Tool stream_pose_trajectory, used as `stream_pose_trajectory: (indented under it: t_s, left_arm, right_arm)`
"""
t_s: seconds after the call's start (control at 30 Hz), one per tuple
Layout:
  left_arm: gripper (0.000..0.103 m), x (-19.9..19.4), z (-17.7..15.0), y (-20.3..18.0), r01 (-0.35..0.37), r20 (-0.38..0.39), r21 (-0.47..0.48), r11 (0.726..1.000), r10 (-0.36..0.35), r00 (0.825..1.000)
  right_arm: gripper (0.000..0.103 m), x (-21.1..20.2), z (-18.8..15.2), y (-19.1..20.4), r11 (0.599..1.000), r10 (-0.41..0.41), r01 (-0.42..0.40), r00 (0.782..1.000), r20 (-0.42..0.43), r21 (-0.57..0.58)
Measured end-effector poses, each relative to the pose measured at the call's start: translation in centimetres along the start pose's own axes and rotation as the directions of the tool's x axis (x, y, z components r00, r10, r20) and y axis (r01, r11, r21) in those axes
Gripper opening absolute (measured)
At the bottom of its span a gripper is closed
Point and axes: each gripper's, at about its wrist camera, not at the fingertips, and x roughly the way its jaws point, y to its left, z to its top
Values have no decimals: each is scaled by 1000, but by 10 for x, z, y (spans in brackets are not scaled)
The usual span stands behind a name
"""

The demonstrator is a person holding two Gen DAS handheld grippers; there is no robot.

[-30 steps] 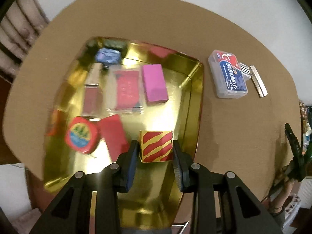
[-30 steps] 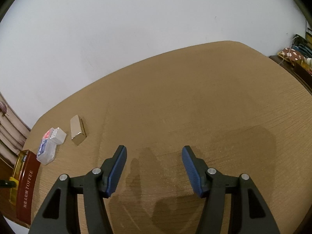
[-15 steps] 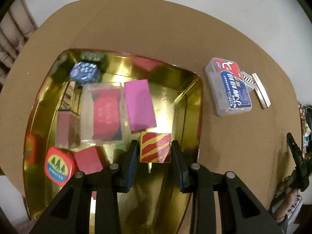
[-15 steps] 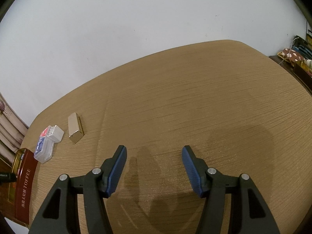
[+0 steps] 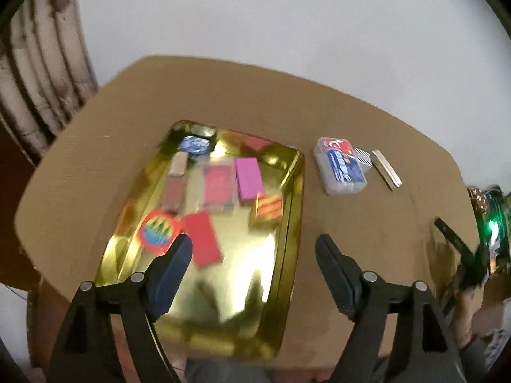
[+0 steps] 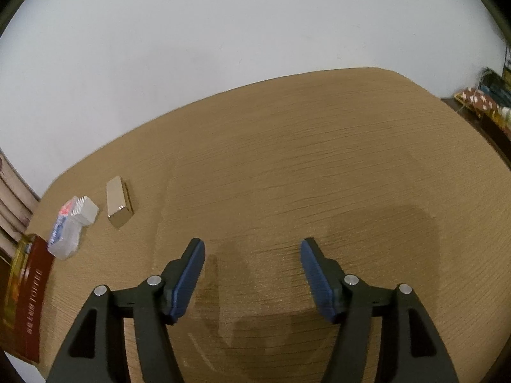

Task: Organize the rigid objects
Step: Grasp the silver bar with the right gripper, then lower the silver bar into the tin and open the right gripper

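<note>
Presently the left claw (image 5: 254, 249) is hanging above the gold tray (image 5: 289, 223), its jaws just widened and gripping nothing. Beyond it the red-and-yellow striped block (image 5: 269, 206) is lying in the tray beside the pink block (image 5: 249, 179). Right claw (image 6: 252, 252) is gaping, empty, over bare worktop (image 6: 319, 166).

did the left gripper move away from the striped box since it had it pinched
Yes. The left gripper has just opened and backed off; the striped box now lies in the gold tray, beyond its fingers.
</note>
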Motion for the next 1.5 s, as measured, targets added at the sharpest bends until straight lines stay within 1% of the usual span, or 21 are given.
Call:
stream_pose_trajectory:
  t_s: [0.03,0.13,0.27,0.33,0.4,0.53,0.57,0.63,0.7,0.77,0.8,0.83,0.87,0.93,0.97,1.0,1.1,1.2,1.33,1.43,1.5]
  left_arm:
    - [77,-8,-10,2,-15,14,4,1000,15,1000]
    - [79,-26,-43,5,-45,43,10,999,44,998]
    - [80,-36,-81,19,-89,48,-27,996,91,995]
    - [80,-33,-96,22,-113,40,-62,992,116,992]
    - [80,-32,-105,30,-145,44,-88,986,149,988]
    - [80,-24,-116,43,-202,37,-109,973,207,978]
    - [80,-23,-117,45,-213,34,-110,971,218,975]
    - [80,-21,-117,46,-223,45,-111,968,229,972]
    - [80,-21,-118,46,-235,57,-97,967,241,969]
    - [80,-18,-118,45,-250,58,-80,965,255,965]
    - [80,-16,-118,45,-249,55,-74,966,253,966]
    - [80,-15,-119,45,-249,50,-70,966,253,966]
    - [80,-13,-119,46,-249,47,-67,966,252,967]
    - [80,-9,-121,46,-249,36,-56,967,251,967]
    - [80,-5,-122,46,-258,25,-51,965,259,966]
    - [80,-3,-123,47,-261,19,-52,964,262,965]
    - [80,-4,-124,48,-254,16,-56,965,256,967]
    - [80,-10,-124,49,-275,31,-59,960,277,960]
    - [81,-16,-129,54,-265,16,-64,962,267,964]
    - [81,-16,-132,57,-272,10,-68,960,273,962]
    - [81,-14,-133,60,-264,-9,-75,961,265,964]
  right_arm:
    - [68,1,1,5,1000,-9,8,1000,-10,-29]
    - [68,3,6,30,988,62,-69,997,-55,-138]
    - [68,-3,19,78,949,101,-111,994,-49,-294]
    - [68,3,29,108,915,88,-111,993,-77,-388]
    - [68,13,37,129,894,78,-117,991,-106,-432]
    - [68,38,54,157,873,34,-102,988,-149,-477]
    - [66,45,57,163,866,18,-94,987,-157,-492]
    - [66,63,62,176,851,-11,-92,981,-193,-517]
    - [66,78,65,186,846,-25,-104,972,-234,-523]
    - [66,88,67,193,841,-45,-98,967,-250,-532]
    - [64,96,68,197,839,-51,-109,960,-277,-533]
    - [59,101,68,200,838,-58,-113,954,-293,-534]
    - [50,106,68,202,835,-65,-117,950,-307,-538]
    - [46,111,70,207,833,-57,-135,944,-326,-537]
    - [40,113,72,207,841,-46,-151,937,-348,-519]
    - [37,115,74,206,854,-37,-159,931,-362,-495]
    - [29,113,74,207,849,-48,-151,932,-359,-506]
    - [29,104,71,194,872,-20,-168,927,-375,-460]
    - [29,81,60,169,908,39,-198,917,-397,-368]
    - [29,57,52,166,914,103,-248,907,-407,-321]
    - [29,36,49,175,905,160,-299,899,-408,-303]
